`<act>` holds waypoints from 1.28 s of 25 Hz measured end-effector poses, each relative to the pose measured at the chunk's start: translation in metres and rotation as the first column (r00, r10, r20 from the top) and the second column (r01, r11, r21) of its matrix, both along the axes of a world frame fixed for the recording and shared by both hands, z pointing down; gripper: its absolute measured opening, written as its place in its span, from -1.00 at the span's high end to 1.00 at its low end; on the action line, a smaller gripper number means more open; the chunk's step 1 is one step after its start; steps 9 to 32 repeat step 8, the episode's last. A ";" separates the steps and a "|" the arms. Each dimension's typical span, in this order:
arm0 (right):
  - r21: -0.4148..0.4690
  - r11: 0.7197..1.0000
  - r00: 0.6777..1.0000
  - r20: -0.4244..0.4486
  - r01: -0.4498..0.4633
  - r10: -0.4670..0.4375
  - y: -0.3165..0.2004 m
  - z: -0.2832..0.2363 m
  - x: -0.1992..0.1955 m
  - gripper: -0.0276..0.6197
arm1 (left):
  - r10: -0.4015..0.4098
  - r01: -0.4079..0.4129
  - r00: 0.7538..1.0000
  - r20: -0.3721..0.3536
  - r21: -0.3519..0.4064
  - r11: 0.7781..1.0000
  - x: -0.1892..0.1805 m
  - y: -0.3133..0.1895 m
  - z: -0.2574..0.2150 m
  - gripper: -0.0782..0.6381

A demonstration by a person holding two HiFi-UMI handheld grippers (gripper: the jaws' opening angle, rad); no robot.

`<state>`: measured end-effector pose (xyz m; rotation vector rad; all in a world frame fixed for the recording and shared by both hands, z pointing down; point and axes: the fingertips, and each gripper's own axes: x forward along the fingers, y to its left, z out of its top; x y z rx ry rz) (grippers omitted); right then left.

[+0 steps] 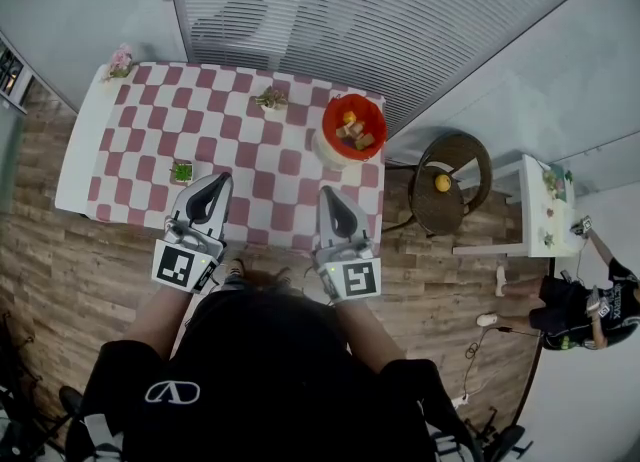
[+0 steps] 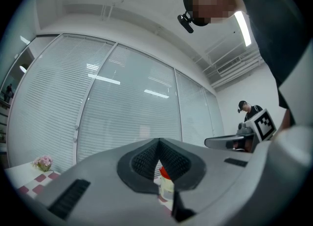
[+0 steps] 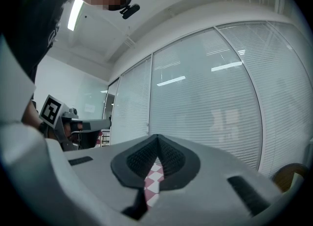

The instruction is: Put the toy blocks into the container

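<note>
Red rim at the far right of the table: which item is this? (student)

The container (image 1: 328, 132). It stands on the red-and-white checked table (image 1: 270, 162), near the far right corner. The toy blocks (image 1: 352, 128), yellow and wood-coloured, lie inside it. (tutor)

Where are the two tools? (student)

Both are at the near edge of the table, side by side and well apart from the container. The left gripper (image 1: 222, 182) is over the near left part of the cloth. The right gripper (image 1: 328, 193) is over the near right part. (tutor)

Are the jaws apart? (student)

No. In each gripper view the ribbed pads meet at the tips with nothing clamped between them, so both tools are closed and empty. A sliver of the red container shows through the narrow slot below the left gripper's pads. The same slot on the right gripper shows only checked cloth. (tutor)

What else is labelled? (student)

Three small plants stand on the cloth. A pink-flowered plant (image 1: 120, 60) is at the far left corner, and a pale plant (image 1: 270, 98) is at the far middle. A green plant (image 1: 182, 171) sits just beside the left gripper. Right of the table is a round dark seat (image 1: 472, 162) carrying a small yellow object (image 1: 442, 183). A white side table (image 1: 535, 212) stands further right. A second person (image 1: 590, 312) is at the near right. (tutor)
</note>
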<state>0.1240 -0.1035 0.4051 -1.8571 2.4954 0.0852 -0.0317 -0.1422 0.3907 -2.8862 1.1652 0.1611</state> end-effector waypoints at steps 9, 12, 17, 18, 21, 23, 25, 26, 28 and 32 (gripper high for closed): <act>0.009 1.000 1.000 -0.001 -0.008 0.008 0.000 0.000 0.006 0.91 | -0.005 0.005 1.000 0.002 0.001 1.000 0.000 -0.001 0.000 0.76; 0.009 1.000 1.000 -0.001 -0.008 0.008 0.000 0.000 0.006 0.91 | -0.005 0.005 1.000 0.002 0.001 1.000 0.000 -0.001 0.000 0.76; 0.009 1.000 1.000 -0.001 -0.008 0.008 0.000 0.000 0.006 0.91 | -0.005 0.005 1.000 0.002 0.001 1.000 0.000 -0.001 0.000 0.76; 0.009 1.000 1.000 -0.001 -0.008 0.008 0.000 0.000 0.006 0.91 | -0.005 0.005 1.000 0.002 0.001 1.000 0.000 -0.001 0.000 0.76; 0.009 1.000 1.000 -0.001 -0.008 0.008 0.000 0.000 0.006 0.91 | -0.005 0.005 1.000 0.002 0.001 1.000 0.000 -0.001 0.000 0.76; 0.009 1.000 1.000 -0.001 -0.008 0.008 0.000 0.000 0.006 0.91 | -0.005 0.005 1.000 0.002 0.001 1.000 0.000 -0.001 0.000 0.76; 0.009 1.000 1.000 -0.001 -0.008 0.008 0.000 0.000 0.006 0.91 | -0.005 0.005 1.000 0.002 0.001 1.000 0.000 -0.001 0.000 0.76; 0.009 1.000 1.000 -0.001 -0.008 0.008 0.000 0.000 0.006 0.91 | -0.005 0.005 1.000 0.002 0.001 1.000 0.000 -0.001 0.000 0.76; 0.009 1.000 1.000 -0.001 -0.008 0.008 0.000 0.000 0.006 0.91 | -0.005 0.005 1.000 0.002 0.001 1.000 0.000 -0.001 0.000 0.76; 0.009 1.000 1.000 -0.001 -0.008 0.008 0.000 0.000 0.006 0.91 | -0.005 0.005 1.000 0.002 0.001 1.000 0.000 -0.001 0.000 0.76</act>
